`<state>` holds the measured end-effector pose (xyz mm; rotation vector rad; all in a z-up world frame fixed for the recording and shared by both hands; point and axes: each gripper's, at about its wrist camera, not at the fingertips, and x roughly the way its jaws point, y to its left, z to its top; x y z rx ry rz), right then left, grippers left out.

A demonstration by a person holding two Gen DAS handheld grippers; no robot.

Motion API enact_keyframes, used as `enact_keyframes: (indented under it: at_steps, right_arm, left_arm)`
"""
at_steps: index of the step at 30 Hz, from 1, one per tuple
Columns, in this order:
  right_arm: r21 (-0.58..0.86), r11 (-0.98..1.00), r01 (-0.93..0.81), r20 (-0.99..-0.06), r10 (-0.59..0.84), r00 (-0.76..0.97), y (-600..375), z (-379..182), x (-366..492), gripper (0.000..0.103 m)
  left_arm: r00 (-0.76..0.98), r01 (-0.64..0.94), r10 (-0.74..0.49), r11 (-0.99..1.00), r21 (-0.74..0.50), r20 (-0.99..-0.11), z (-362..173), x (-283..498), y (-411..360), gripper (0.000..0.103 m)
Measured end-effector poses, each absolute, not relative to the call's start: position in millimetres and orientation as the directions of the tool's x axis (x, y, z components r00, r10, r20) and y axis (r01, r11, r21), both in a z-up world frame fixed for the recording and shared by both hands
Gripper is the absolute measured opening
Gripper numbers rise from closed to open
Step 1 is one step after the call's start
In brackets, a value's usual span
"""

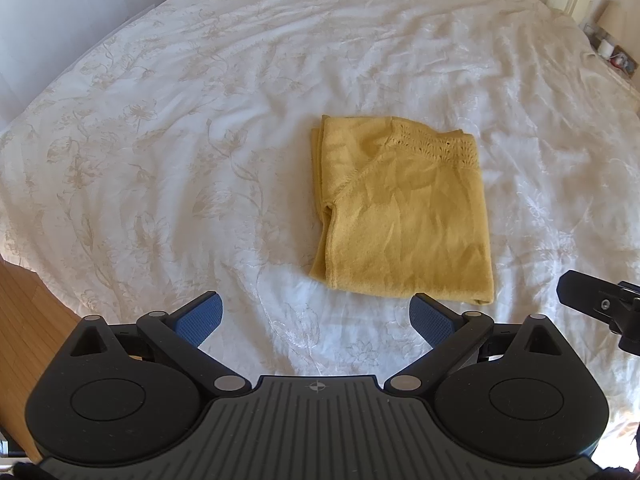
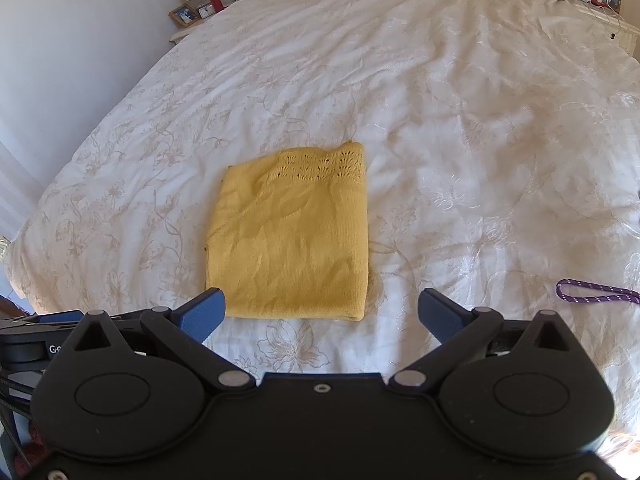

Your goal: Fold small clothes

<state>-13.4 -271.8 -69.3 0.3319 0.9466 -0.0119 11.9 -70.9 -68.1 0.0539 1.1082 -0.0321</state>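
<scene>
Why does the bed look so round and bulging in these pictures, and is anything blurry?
Left wrist view: fisheye bends the bed edges into a curve; yellow garment stays sharp. Right wrist view: same bulge, soft daylight, a hazy patch on the bedspread at right.

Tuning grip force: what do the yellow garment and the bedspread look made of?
Yellow garment: looks like soft fine knit, matte, with an openwork lace band along the far edge. Bedspread: seems woven white fabric, slight sheen, beige floral embroidery or print, wrinkled.
</scene>
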Motion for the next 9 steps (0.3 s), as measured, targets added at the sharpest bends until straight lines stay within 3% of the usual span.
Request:
enact_keyframes:
  at_steps: [9]
  right_arm:
    - [0.284,0.946,0.159,-0.807,0.146,0.572,-279.1,-75.2,-3.9,0.102]
  left_arm:
    - [0.442,0.06,-0.002,0.998,0.028,-0.897,-71.7,19.9,-74.6,0.101]
